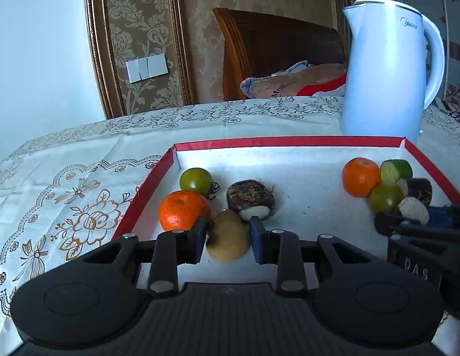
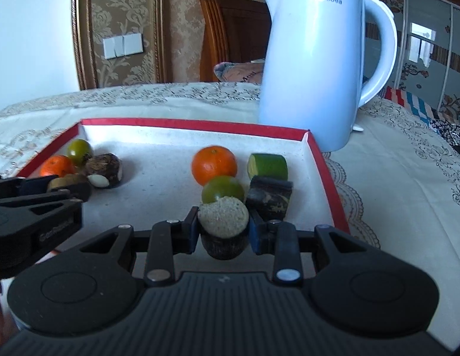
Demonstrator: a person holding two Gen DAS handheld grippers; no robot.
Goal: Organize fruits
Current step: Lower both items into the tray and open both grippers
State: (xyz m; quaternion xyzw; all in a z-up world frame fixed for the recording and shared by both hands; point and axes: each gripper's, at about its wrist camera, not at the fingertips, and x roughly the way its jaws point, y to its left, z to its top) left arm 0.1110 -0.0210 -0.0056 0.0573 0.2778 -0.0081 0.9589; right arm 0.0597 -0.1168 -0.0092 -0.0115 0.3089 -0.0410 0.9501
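A red-rimmed tray [image 1: 289, 141] [image 2: 194, 125] with a white floor holds two clusters of fruit. My left gripper [image 1: 229, 226] [image 2: 62, 188] is shut on a brown kiwi [image 1: 227, 244] [image 2: 61, 181] beside an orange [image 1: 182, 210], a green tomato [image 1: 196, 181] and a dark hairy water chestnut [image 1: 250, 197]. My right gripper [image 2: 223, 233] [image 1: 407, 221] is shut on a dark sugarcane piece [image 2: 223, 216] [image 1: 413, 209], pale cut end up. Just behind it lie a green tomato [image 2: 222, 189], an orange [image 2: 214, 164], a green cane piece [image 2: 267, 166] and a dark cane piece [image 2: 269, 197].
A tall white electric kettle [image 1: 387, 71] [image 2: 316, 68] stands just behind the tray's far right corner. The table wears a pale embroidered cloth [image 1: 66, 195]. A wooden headboard [image 1: 274, 44] and bedding lie beyond the table.
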